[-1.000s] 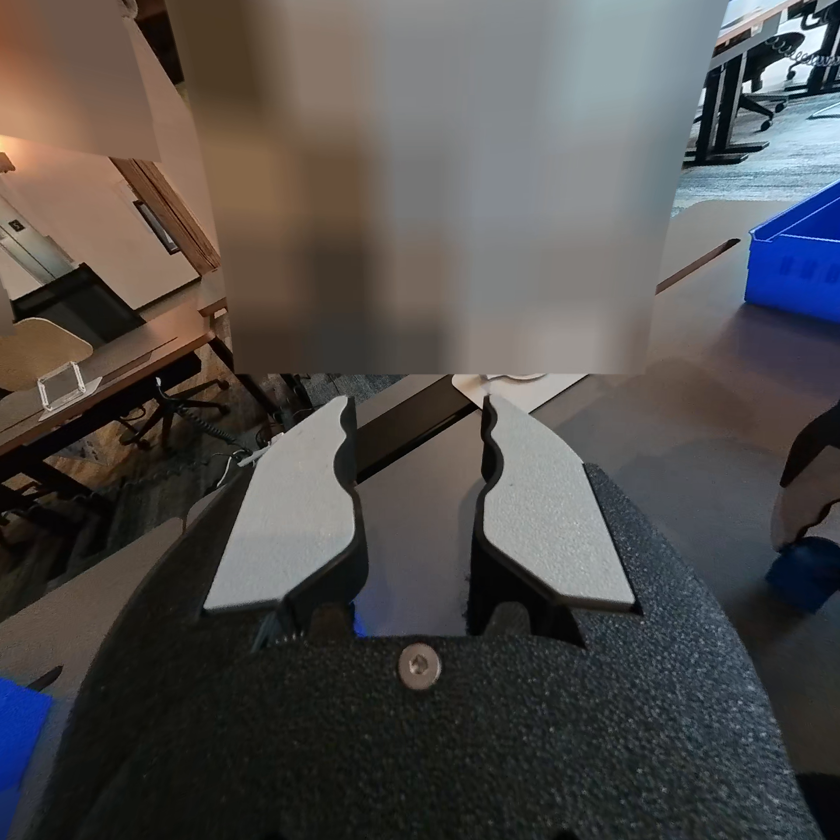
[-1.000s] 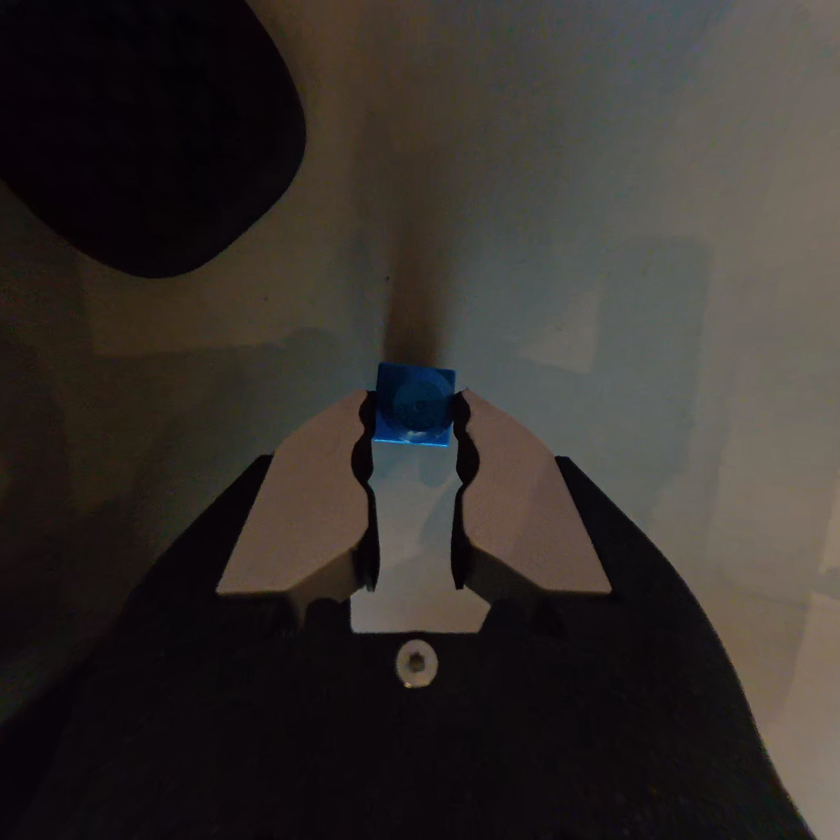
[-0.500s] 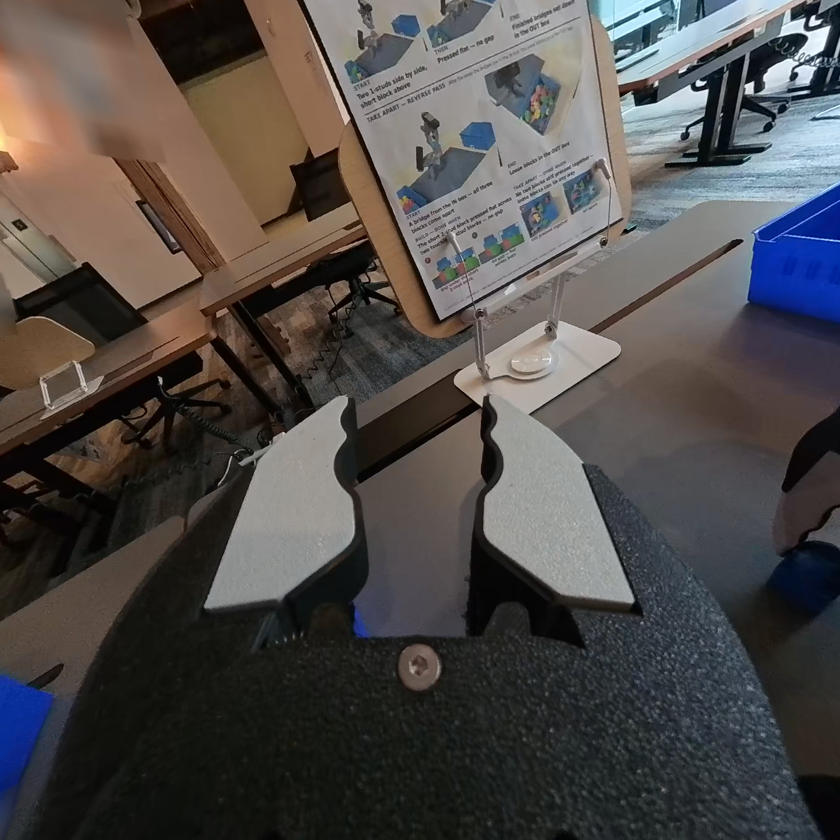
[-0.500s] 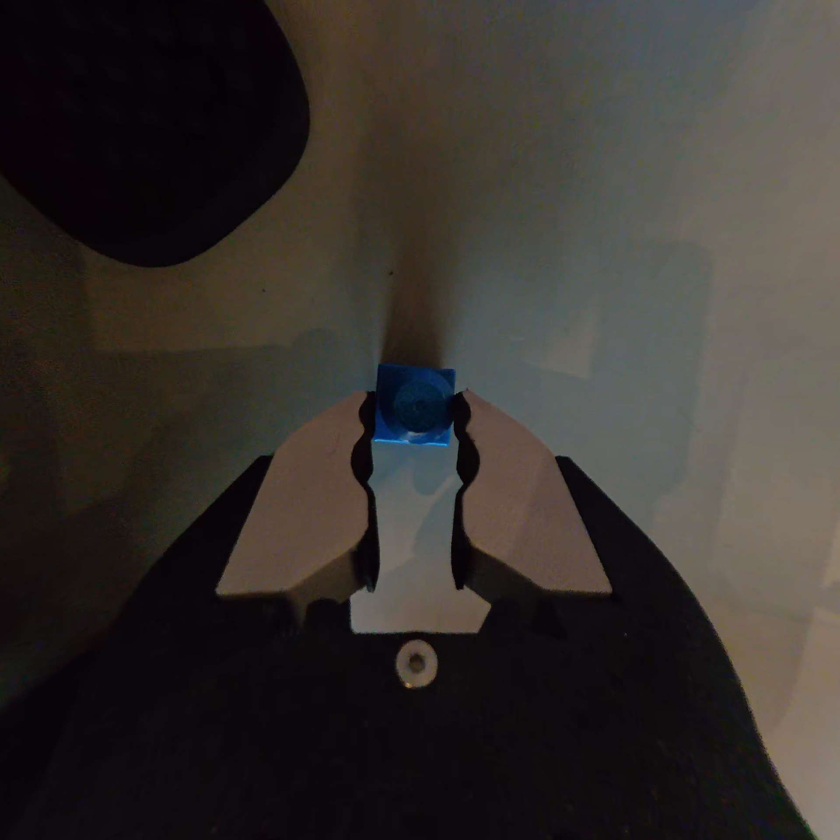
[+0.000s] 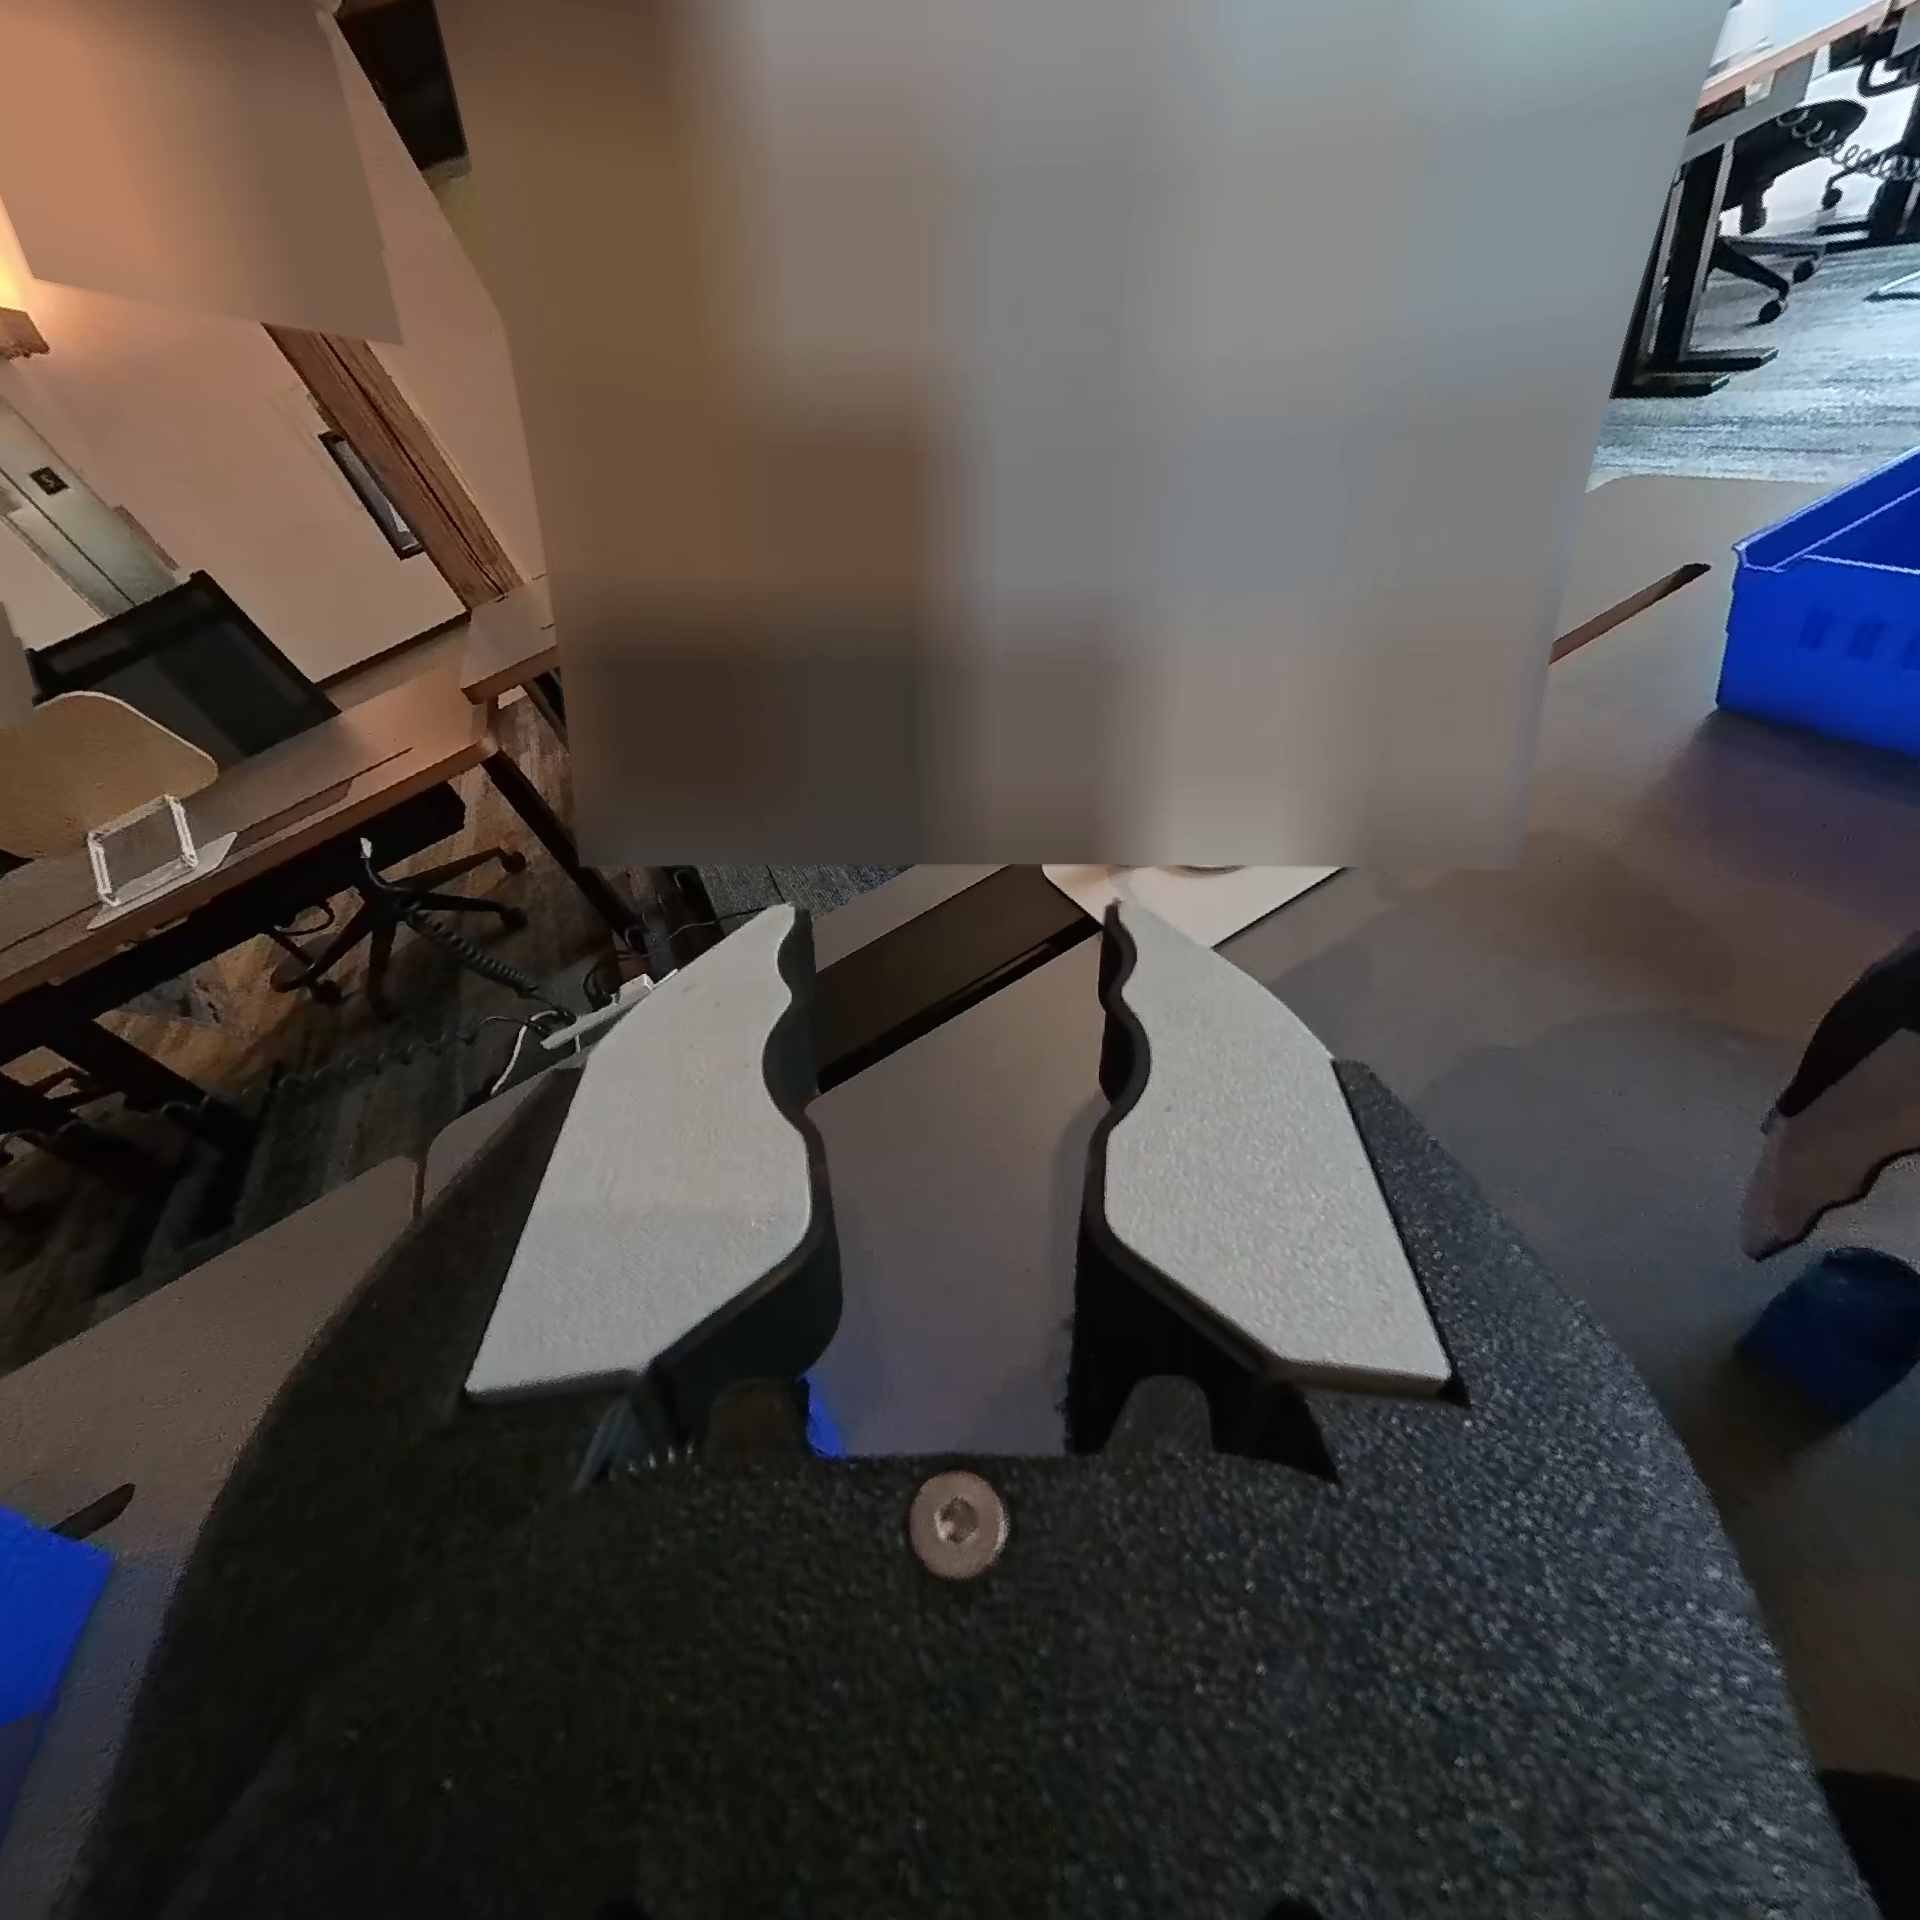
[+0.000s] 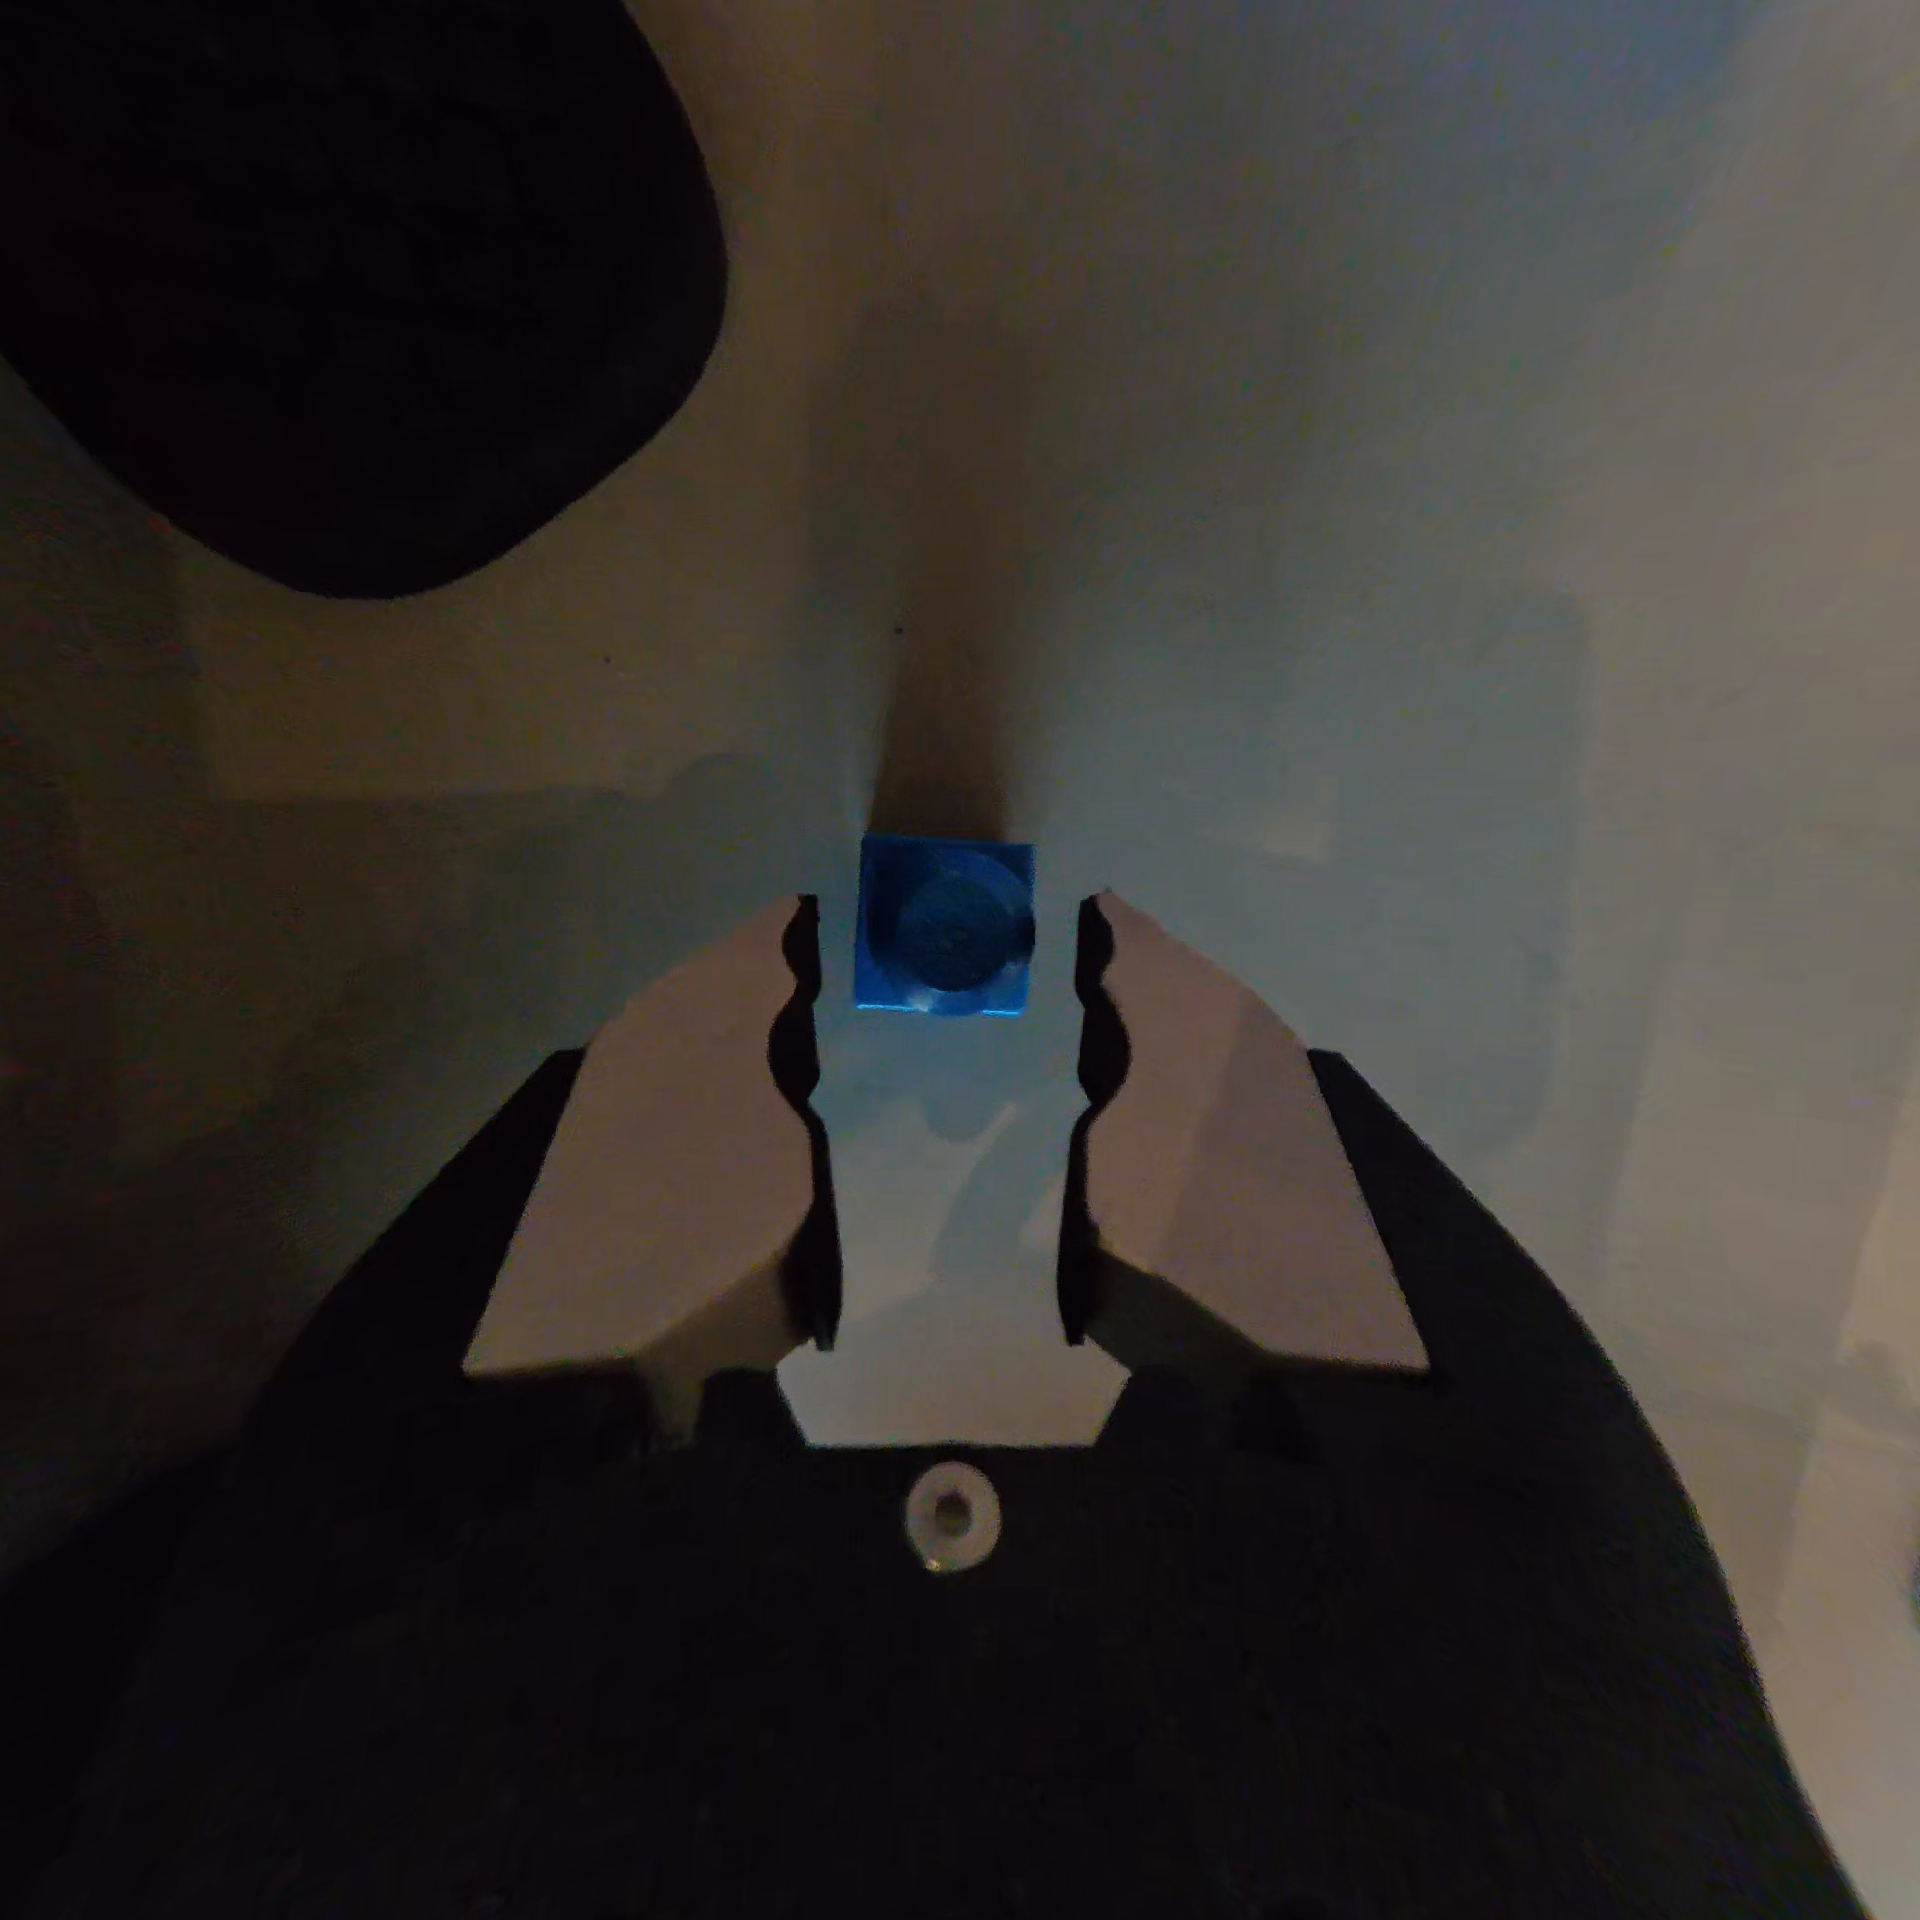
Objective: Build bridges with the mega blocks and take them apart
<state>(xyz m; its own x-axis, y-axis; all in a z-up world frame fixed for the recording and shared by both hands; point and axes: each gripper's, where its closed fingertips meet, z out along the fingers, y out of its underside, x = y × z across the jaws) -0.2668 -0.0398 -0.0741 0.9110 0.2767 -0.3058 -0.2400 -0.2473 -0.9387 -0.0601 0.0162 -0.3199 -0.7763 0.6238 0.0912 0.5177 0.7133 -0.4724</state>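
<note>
1. While the right wrist view is staying very dim, we are logging the right gripper (image 6: 948, 914) with its fingers spread, pointing down at the pale table (image 6: 1403, 520).
2. We are listing one small blue block (image 6: 943, 928), single stud facing the camera, sitting on the table between the fingertips; a thin gap is showing on each side, so nothing is pinching it.
3. We are noting a large dark rounded shape (image 6: 332, 270) at the upper left of that view, too dark to identify.
4. We are recording the left gripper (image 5: 951, 925) with its fingers spread and holding nothing, hovering over the grey table (image 5: 1558, 987).
5. We are seeing, at the right edge of the left wrist view, part of the right gripper (image 5: 1839, 1143) over the same block (image 5: 1829, 1330), both cut off.
6. We are entering a blue bin (image 5: 1829, 644), cropped at the right edge, well apart from the block.
7. We are marking a blue fragment (image 5: 42, 1621) at the lower left edge, too cropped to name.
</note>
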